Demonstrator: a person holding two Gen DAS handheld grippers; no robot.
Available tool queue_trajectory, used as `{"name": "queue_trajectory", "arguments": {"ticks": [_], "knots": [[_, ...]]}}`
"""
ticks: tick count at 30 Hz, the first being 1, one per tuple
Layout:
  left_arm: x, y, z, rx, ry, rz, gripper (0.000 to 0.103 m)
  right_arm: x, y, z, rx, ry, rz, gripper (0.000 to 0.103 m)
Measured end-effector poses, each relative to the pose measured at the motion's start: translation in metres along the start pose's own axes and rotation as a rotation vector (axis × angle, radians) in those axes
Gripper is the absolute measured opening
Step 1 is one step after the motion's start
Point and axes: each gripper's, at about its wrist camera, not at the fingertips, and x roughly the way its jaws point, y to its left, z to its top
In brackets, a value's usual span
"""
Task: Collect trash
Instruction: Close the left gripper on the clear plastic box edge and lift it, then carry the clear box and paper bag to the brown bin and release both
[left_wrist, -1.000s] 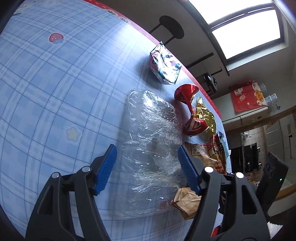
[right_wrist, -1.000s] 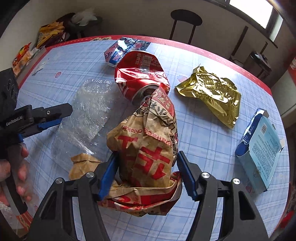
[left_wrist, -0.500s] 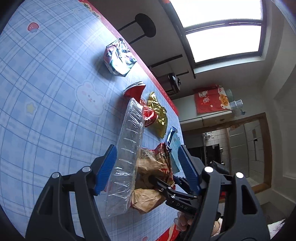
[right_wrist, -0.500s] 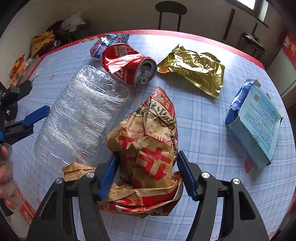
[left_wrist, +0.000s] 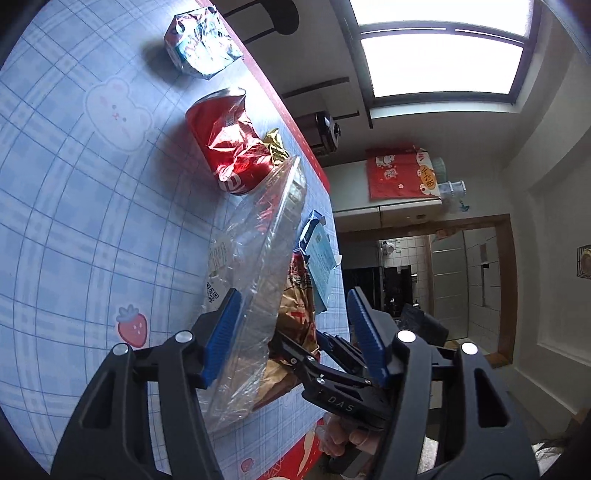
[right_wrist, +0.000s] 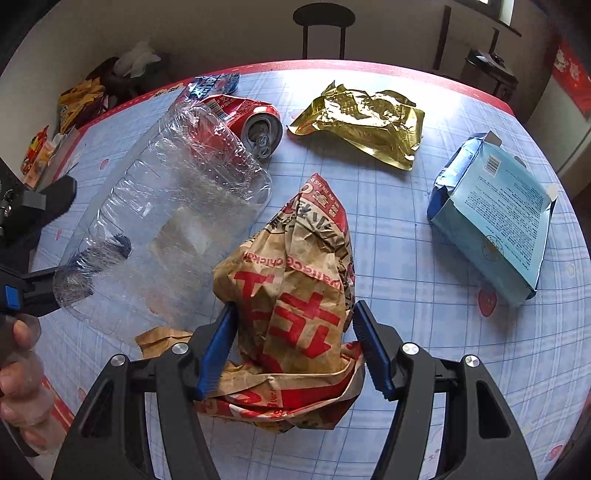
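A clear plastic tray (right_wrist: 166, 218) stands tilted on its edge on the blue table; it also shows in the left wrist view (left_wrist: 255, 288). My left gripper (left_wrist: 295, 336) is open, with its left pad against the tray. My right gripper (right_wrist: 291, 350) is shut on a crumpled brown and red paper bag (right_wrist: 295, 288), which also shows in the left wrist view (left_wrist: 295, 314). A crushed red can (right_wrist: 251, 122) lies behind the tray; it also shows in the left wrist view (left_wrist: 229, 147).
A gold foil wrapper (right_wrist: 362, 122) and an open blue carton (right_wrist: 495, 214) lie on the table's (right_wrist: 406, 229) right. A silver and blue snack bag (left_wrist: 199, 51) lies at the far edge. A chair (right_wrist: 323, 26) stands beyond.
The clear tray has been tipped up from flat onto its edge. My left gripper has swung around it. My right gripper still holds the paper bag.
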Motion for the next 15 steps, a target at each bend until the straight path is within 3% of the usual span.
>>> {"name": "queue_trajectory", "arguments": {"ticks": [4,6,15], "knots": [[0.01,-0.003,-0.003,0.018,0.006,0.08,0.038,-0.002,-0.006,-0.001,0.012,0.0,0.008,0.063],[0.012,-0.006,-0.005,0.037,0.006,0.128,0.026,-0.004,-0.006,-0.003,0.009,-0.002,0.009,0.063],[-0.012,-0.028,-0.013,0.112,-0.07,0.265,0.019,-0.025,-0.016,-0.01,0.027,-0.046,0.042,0.062]]}}
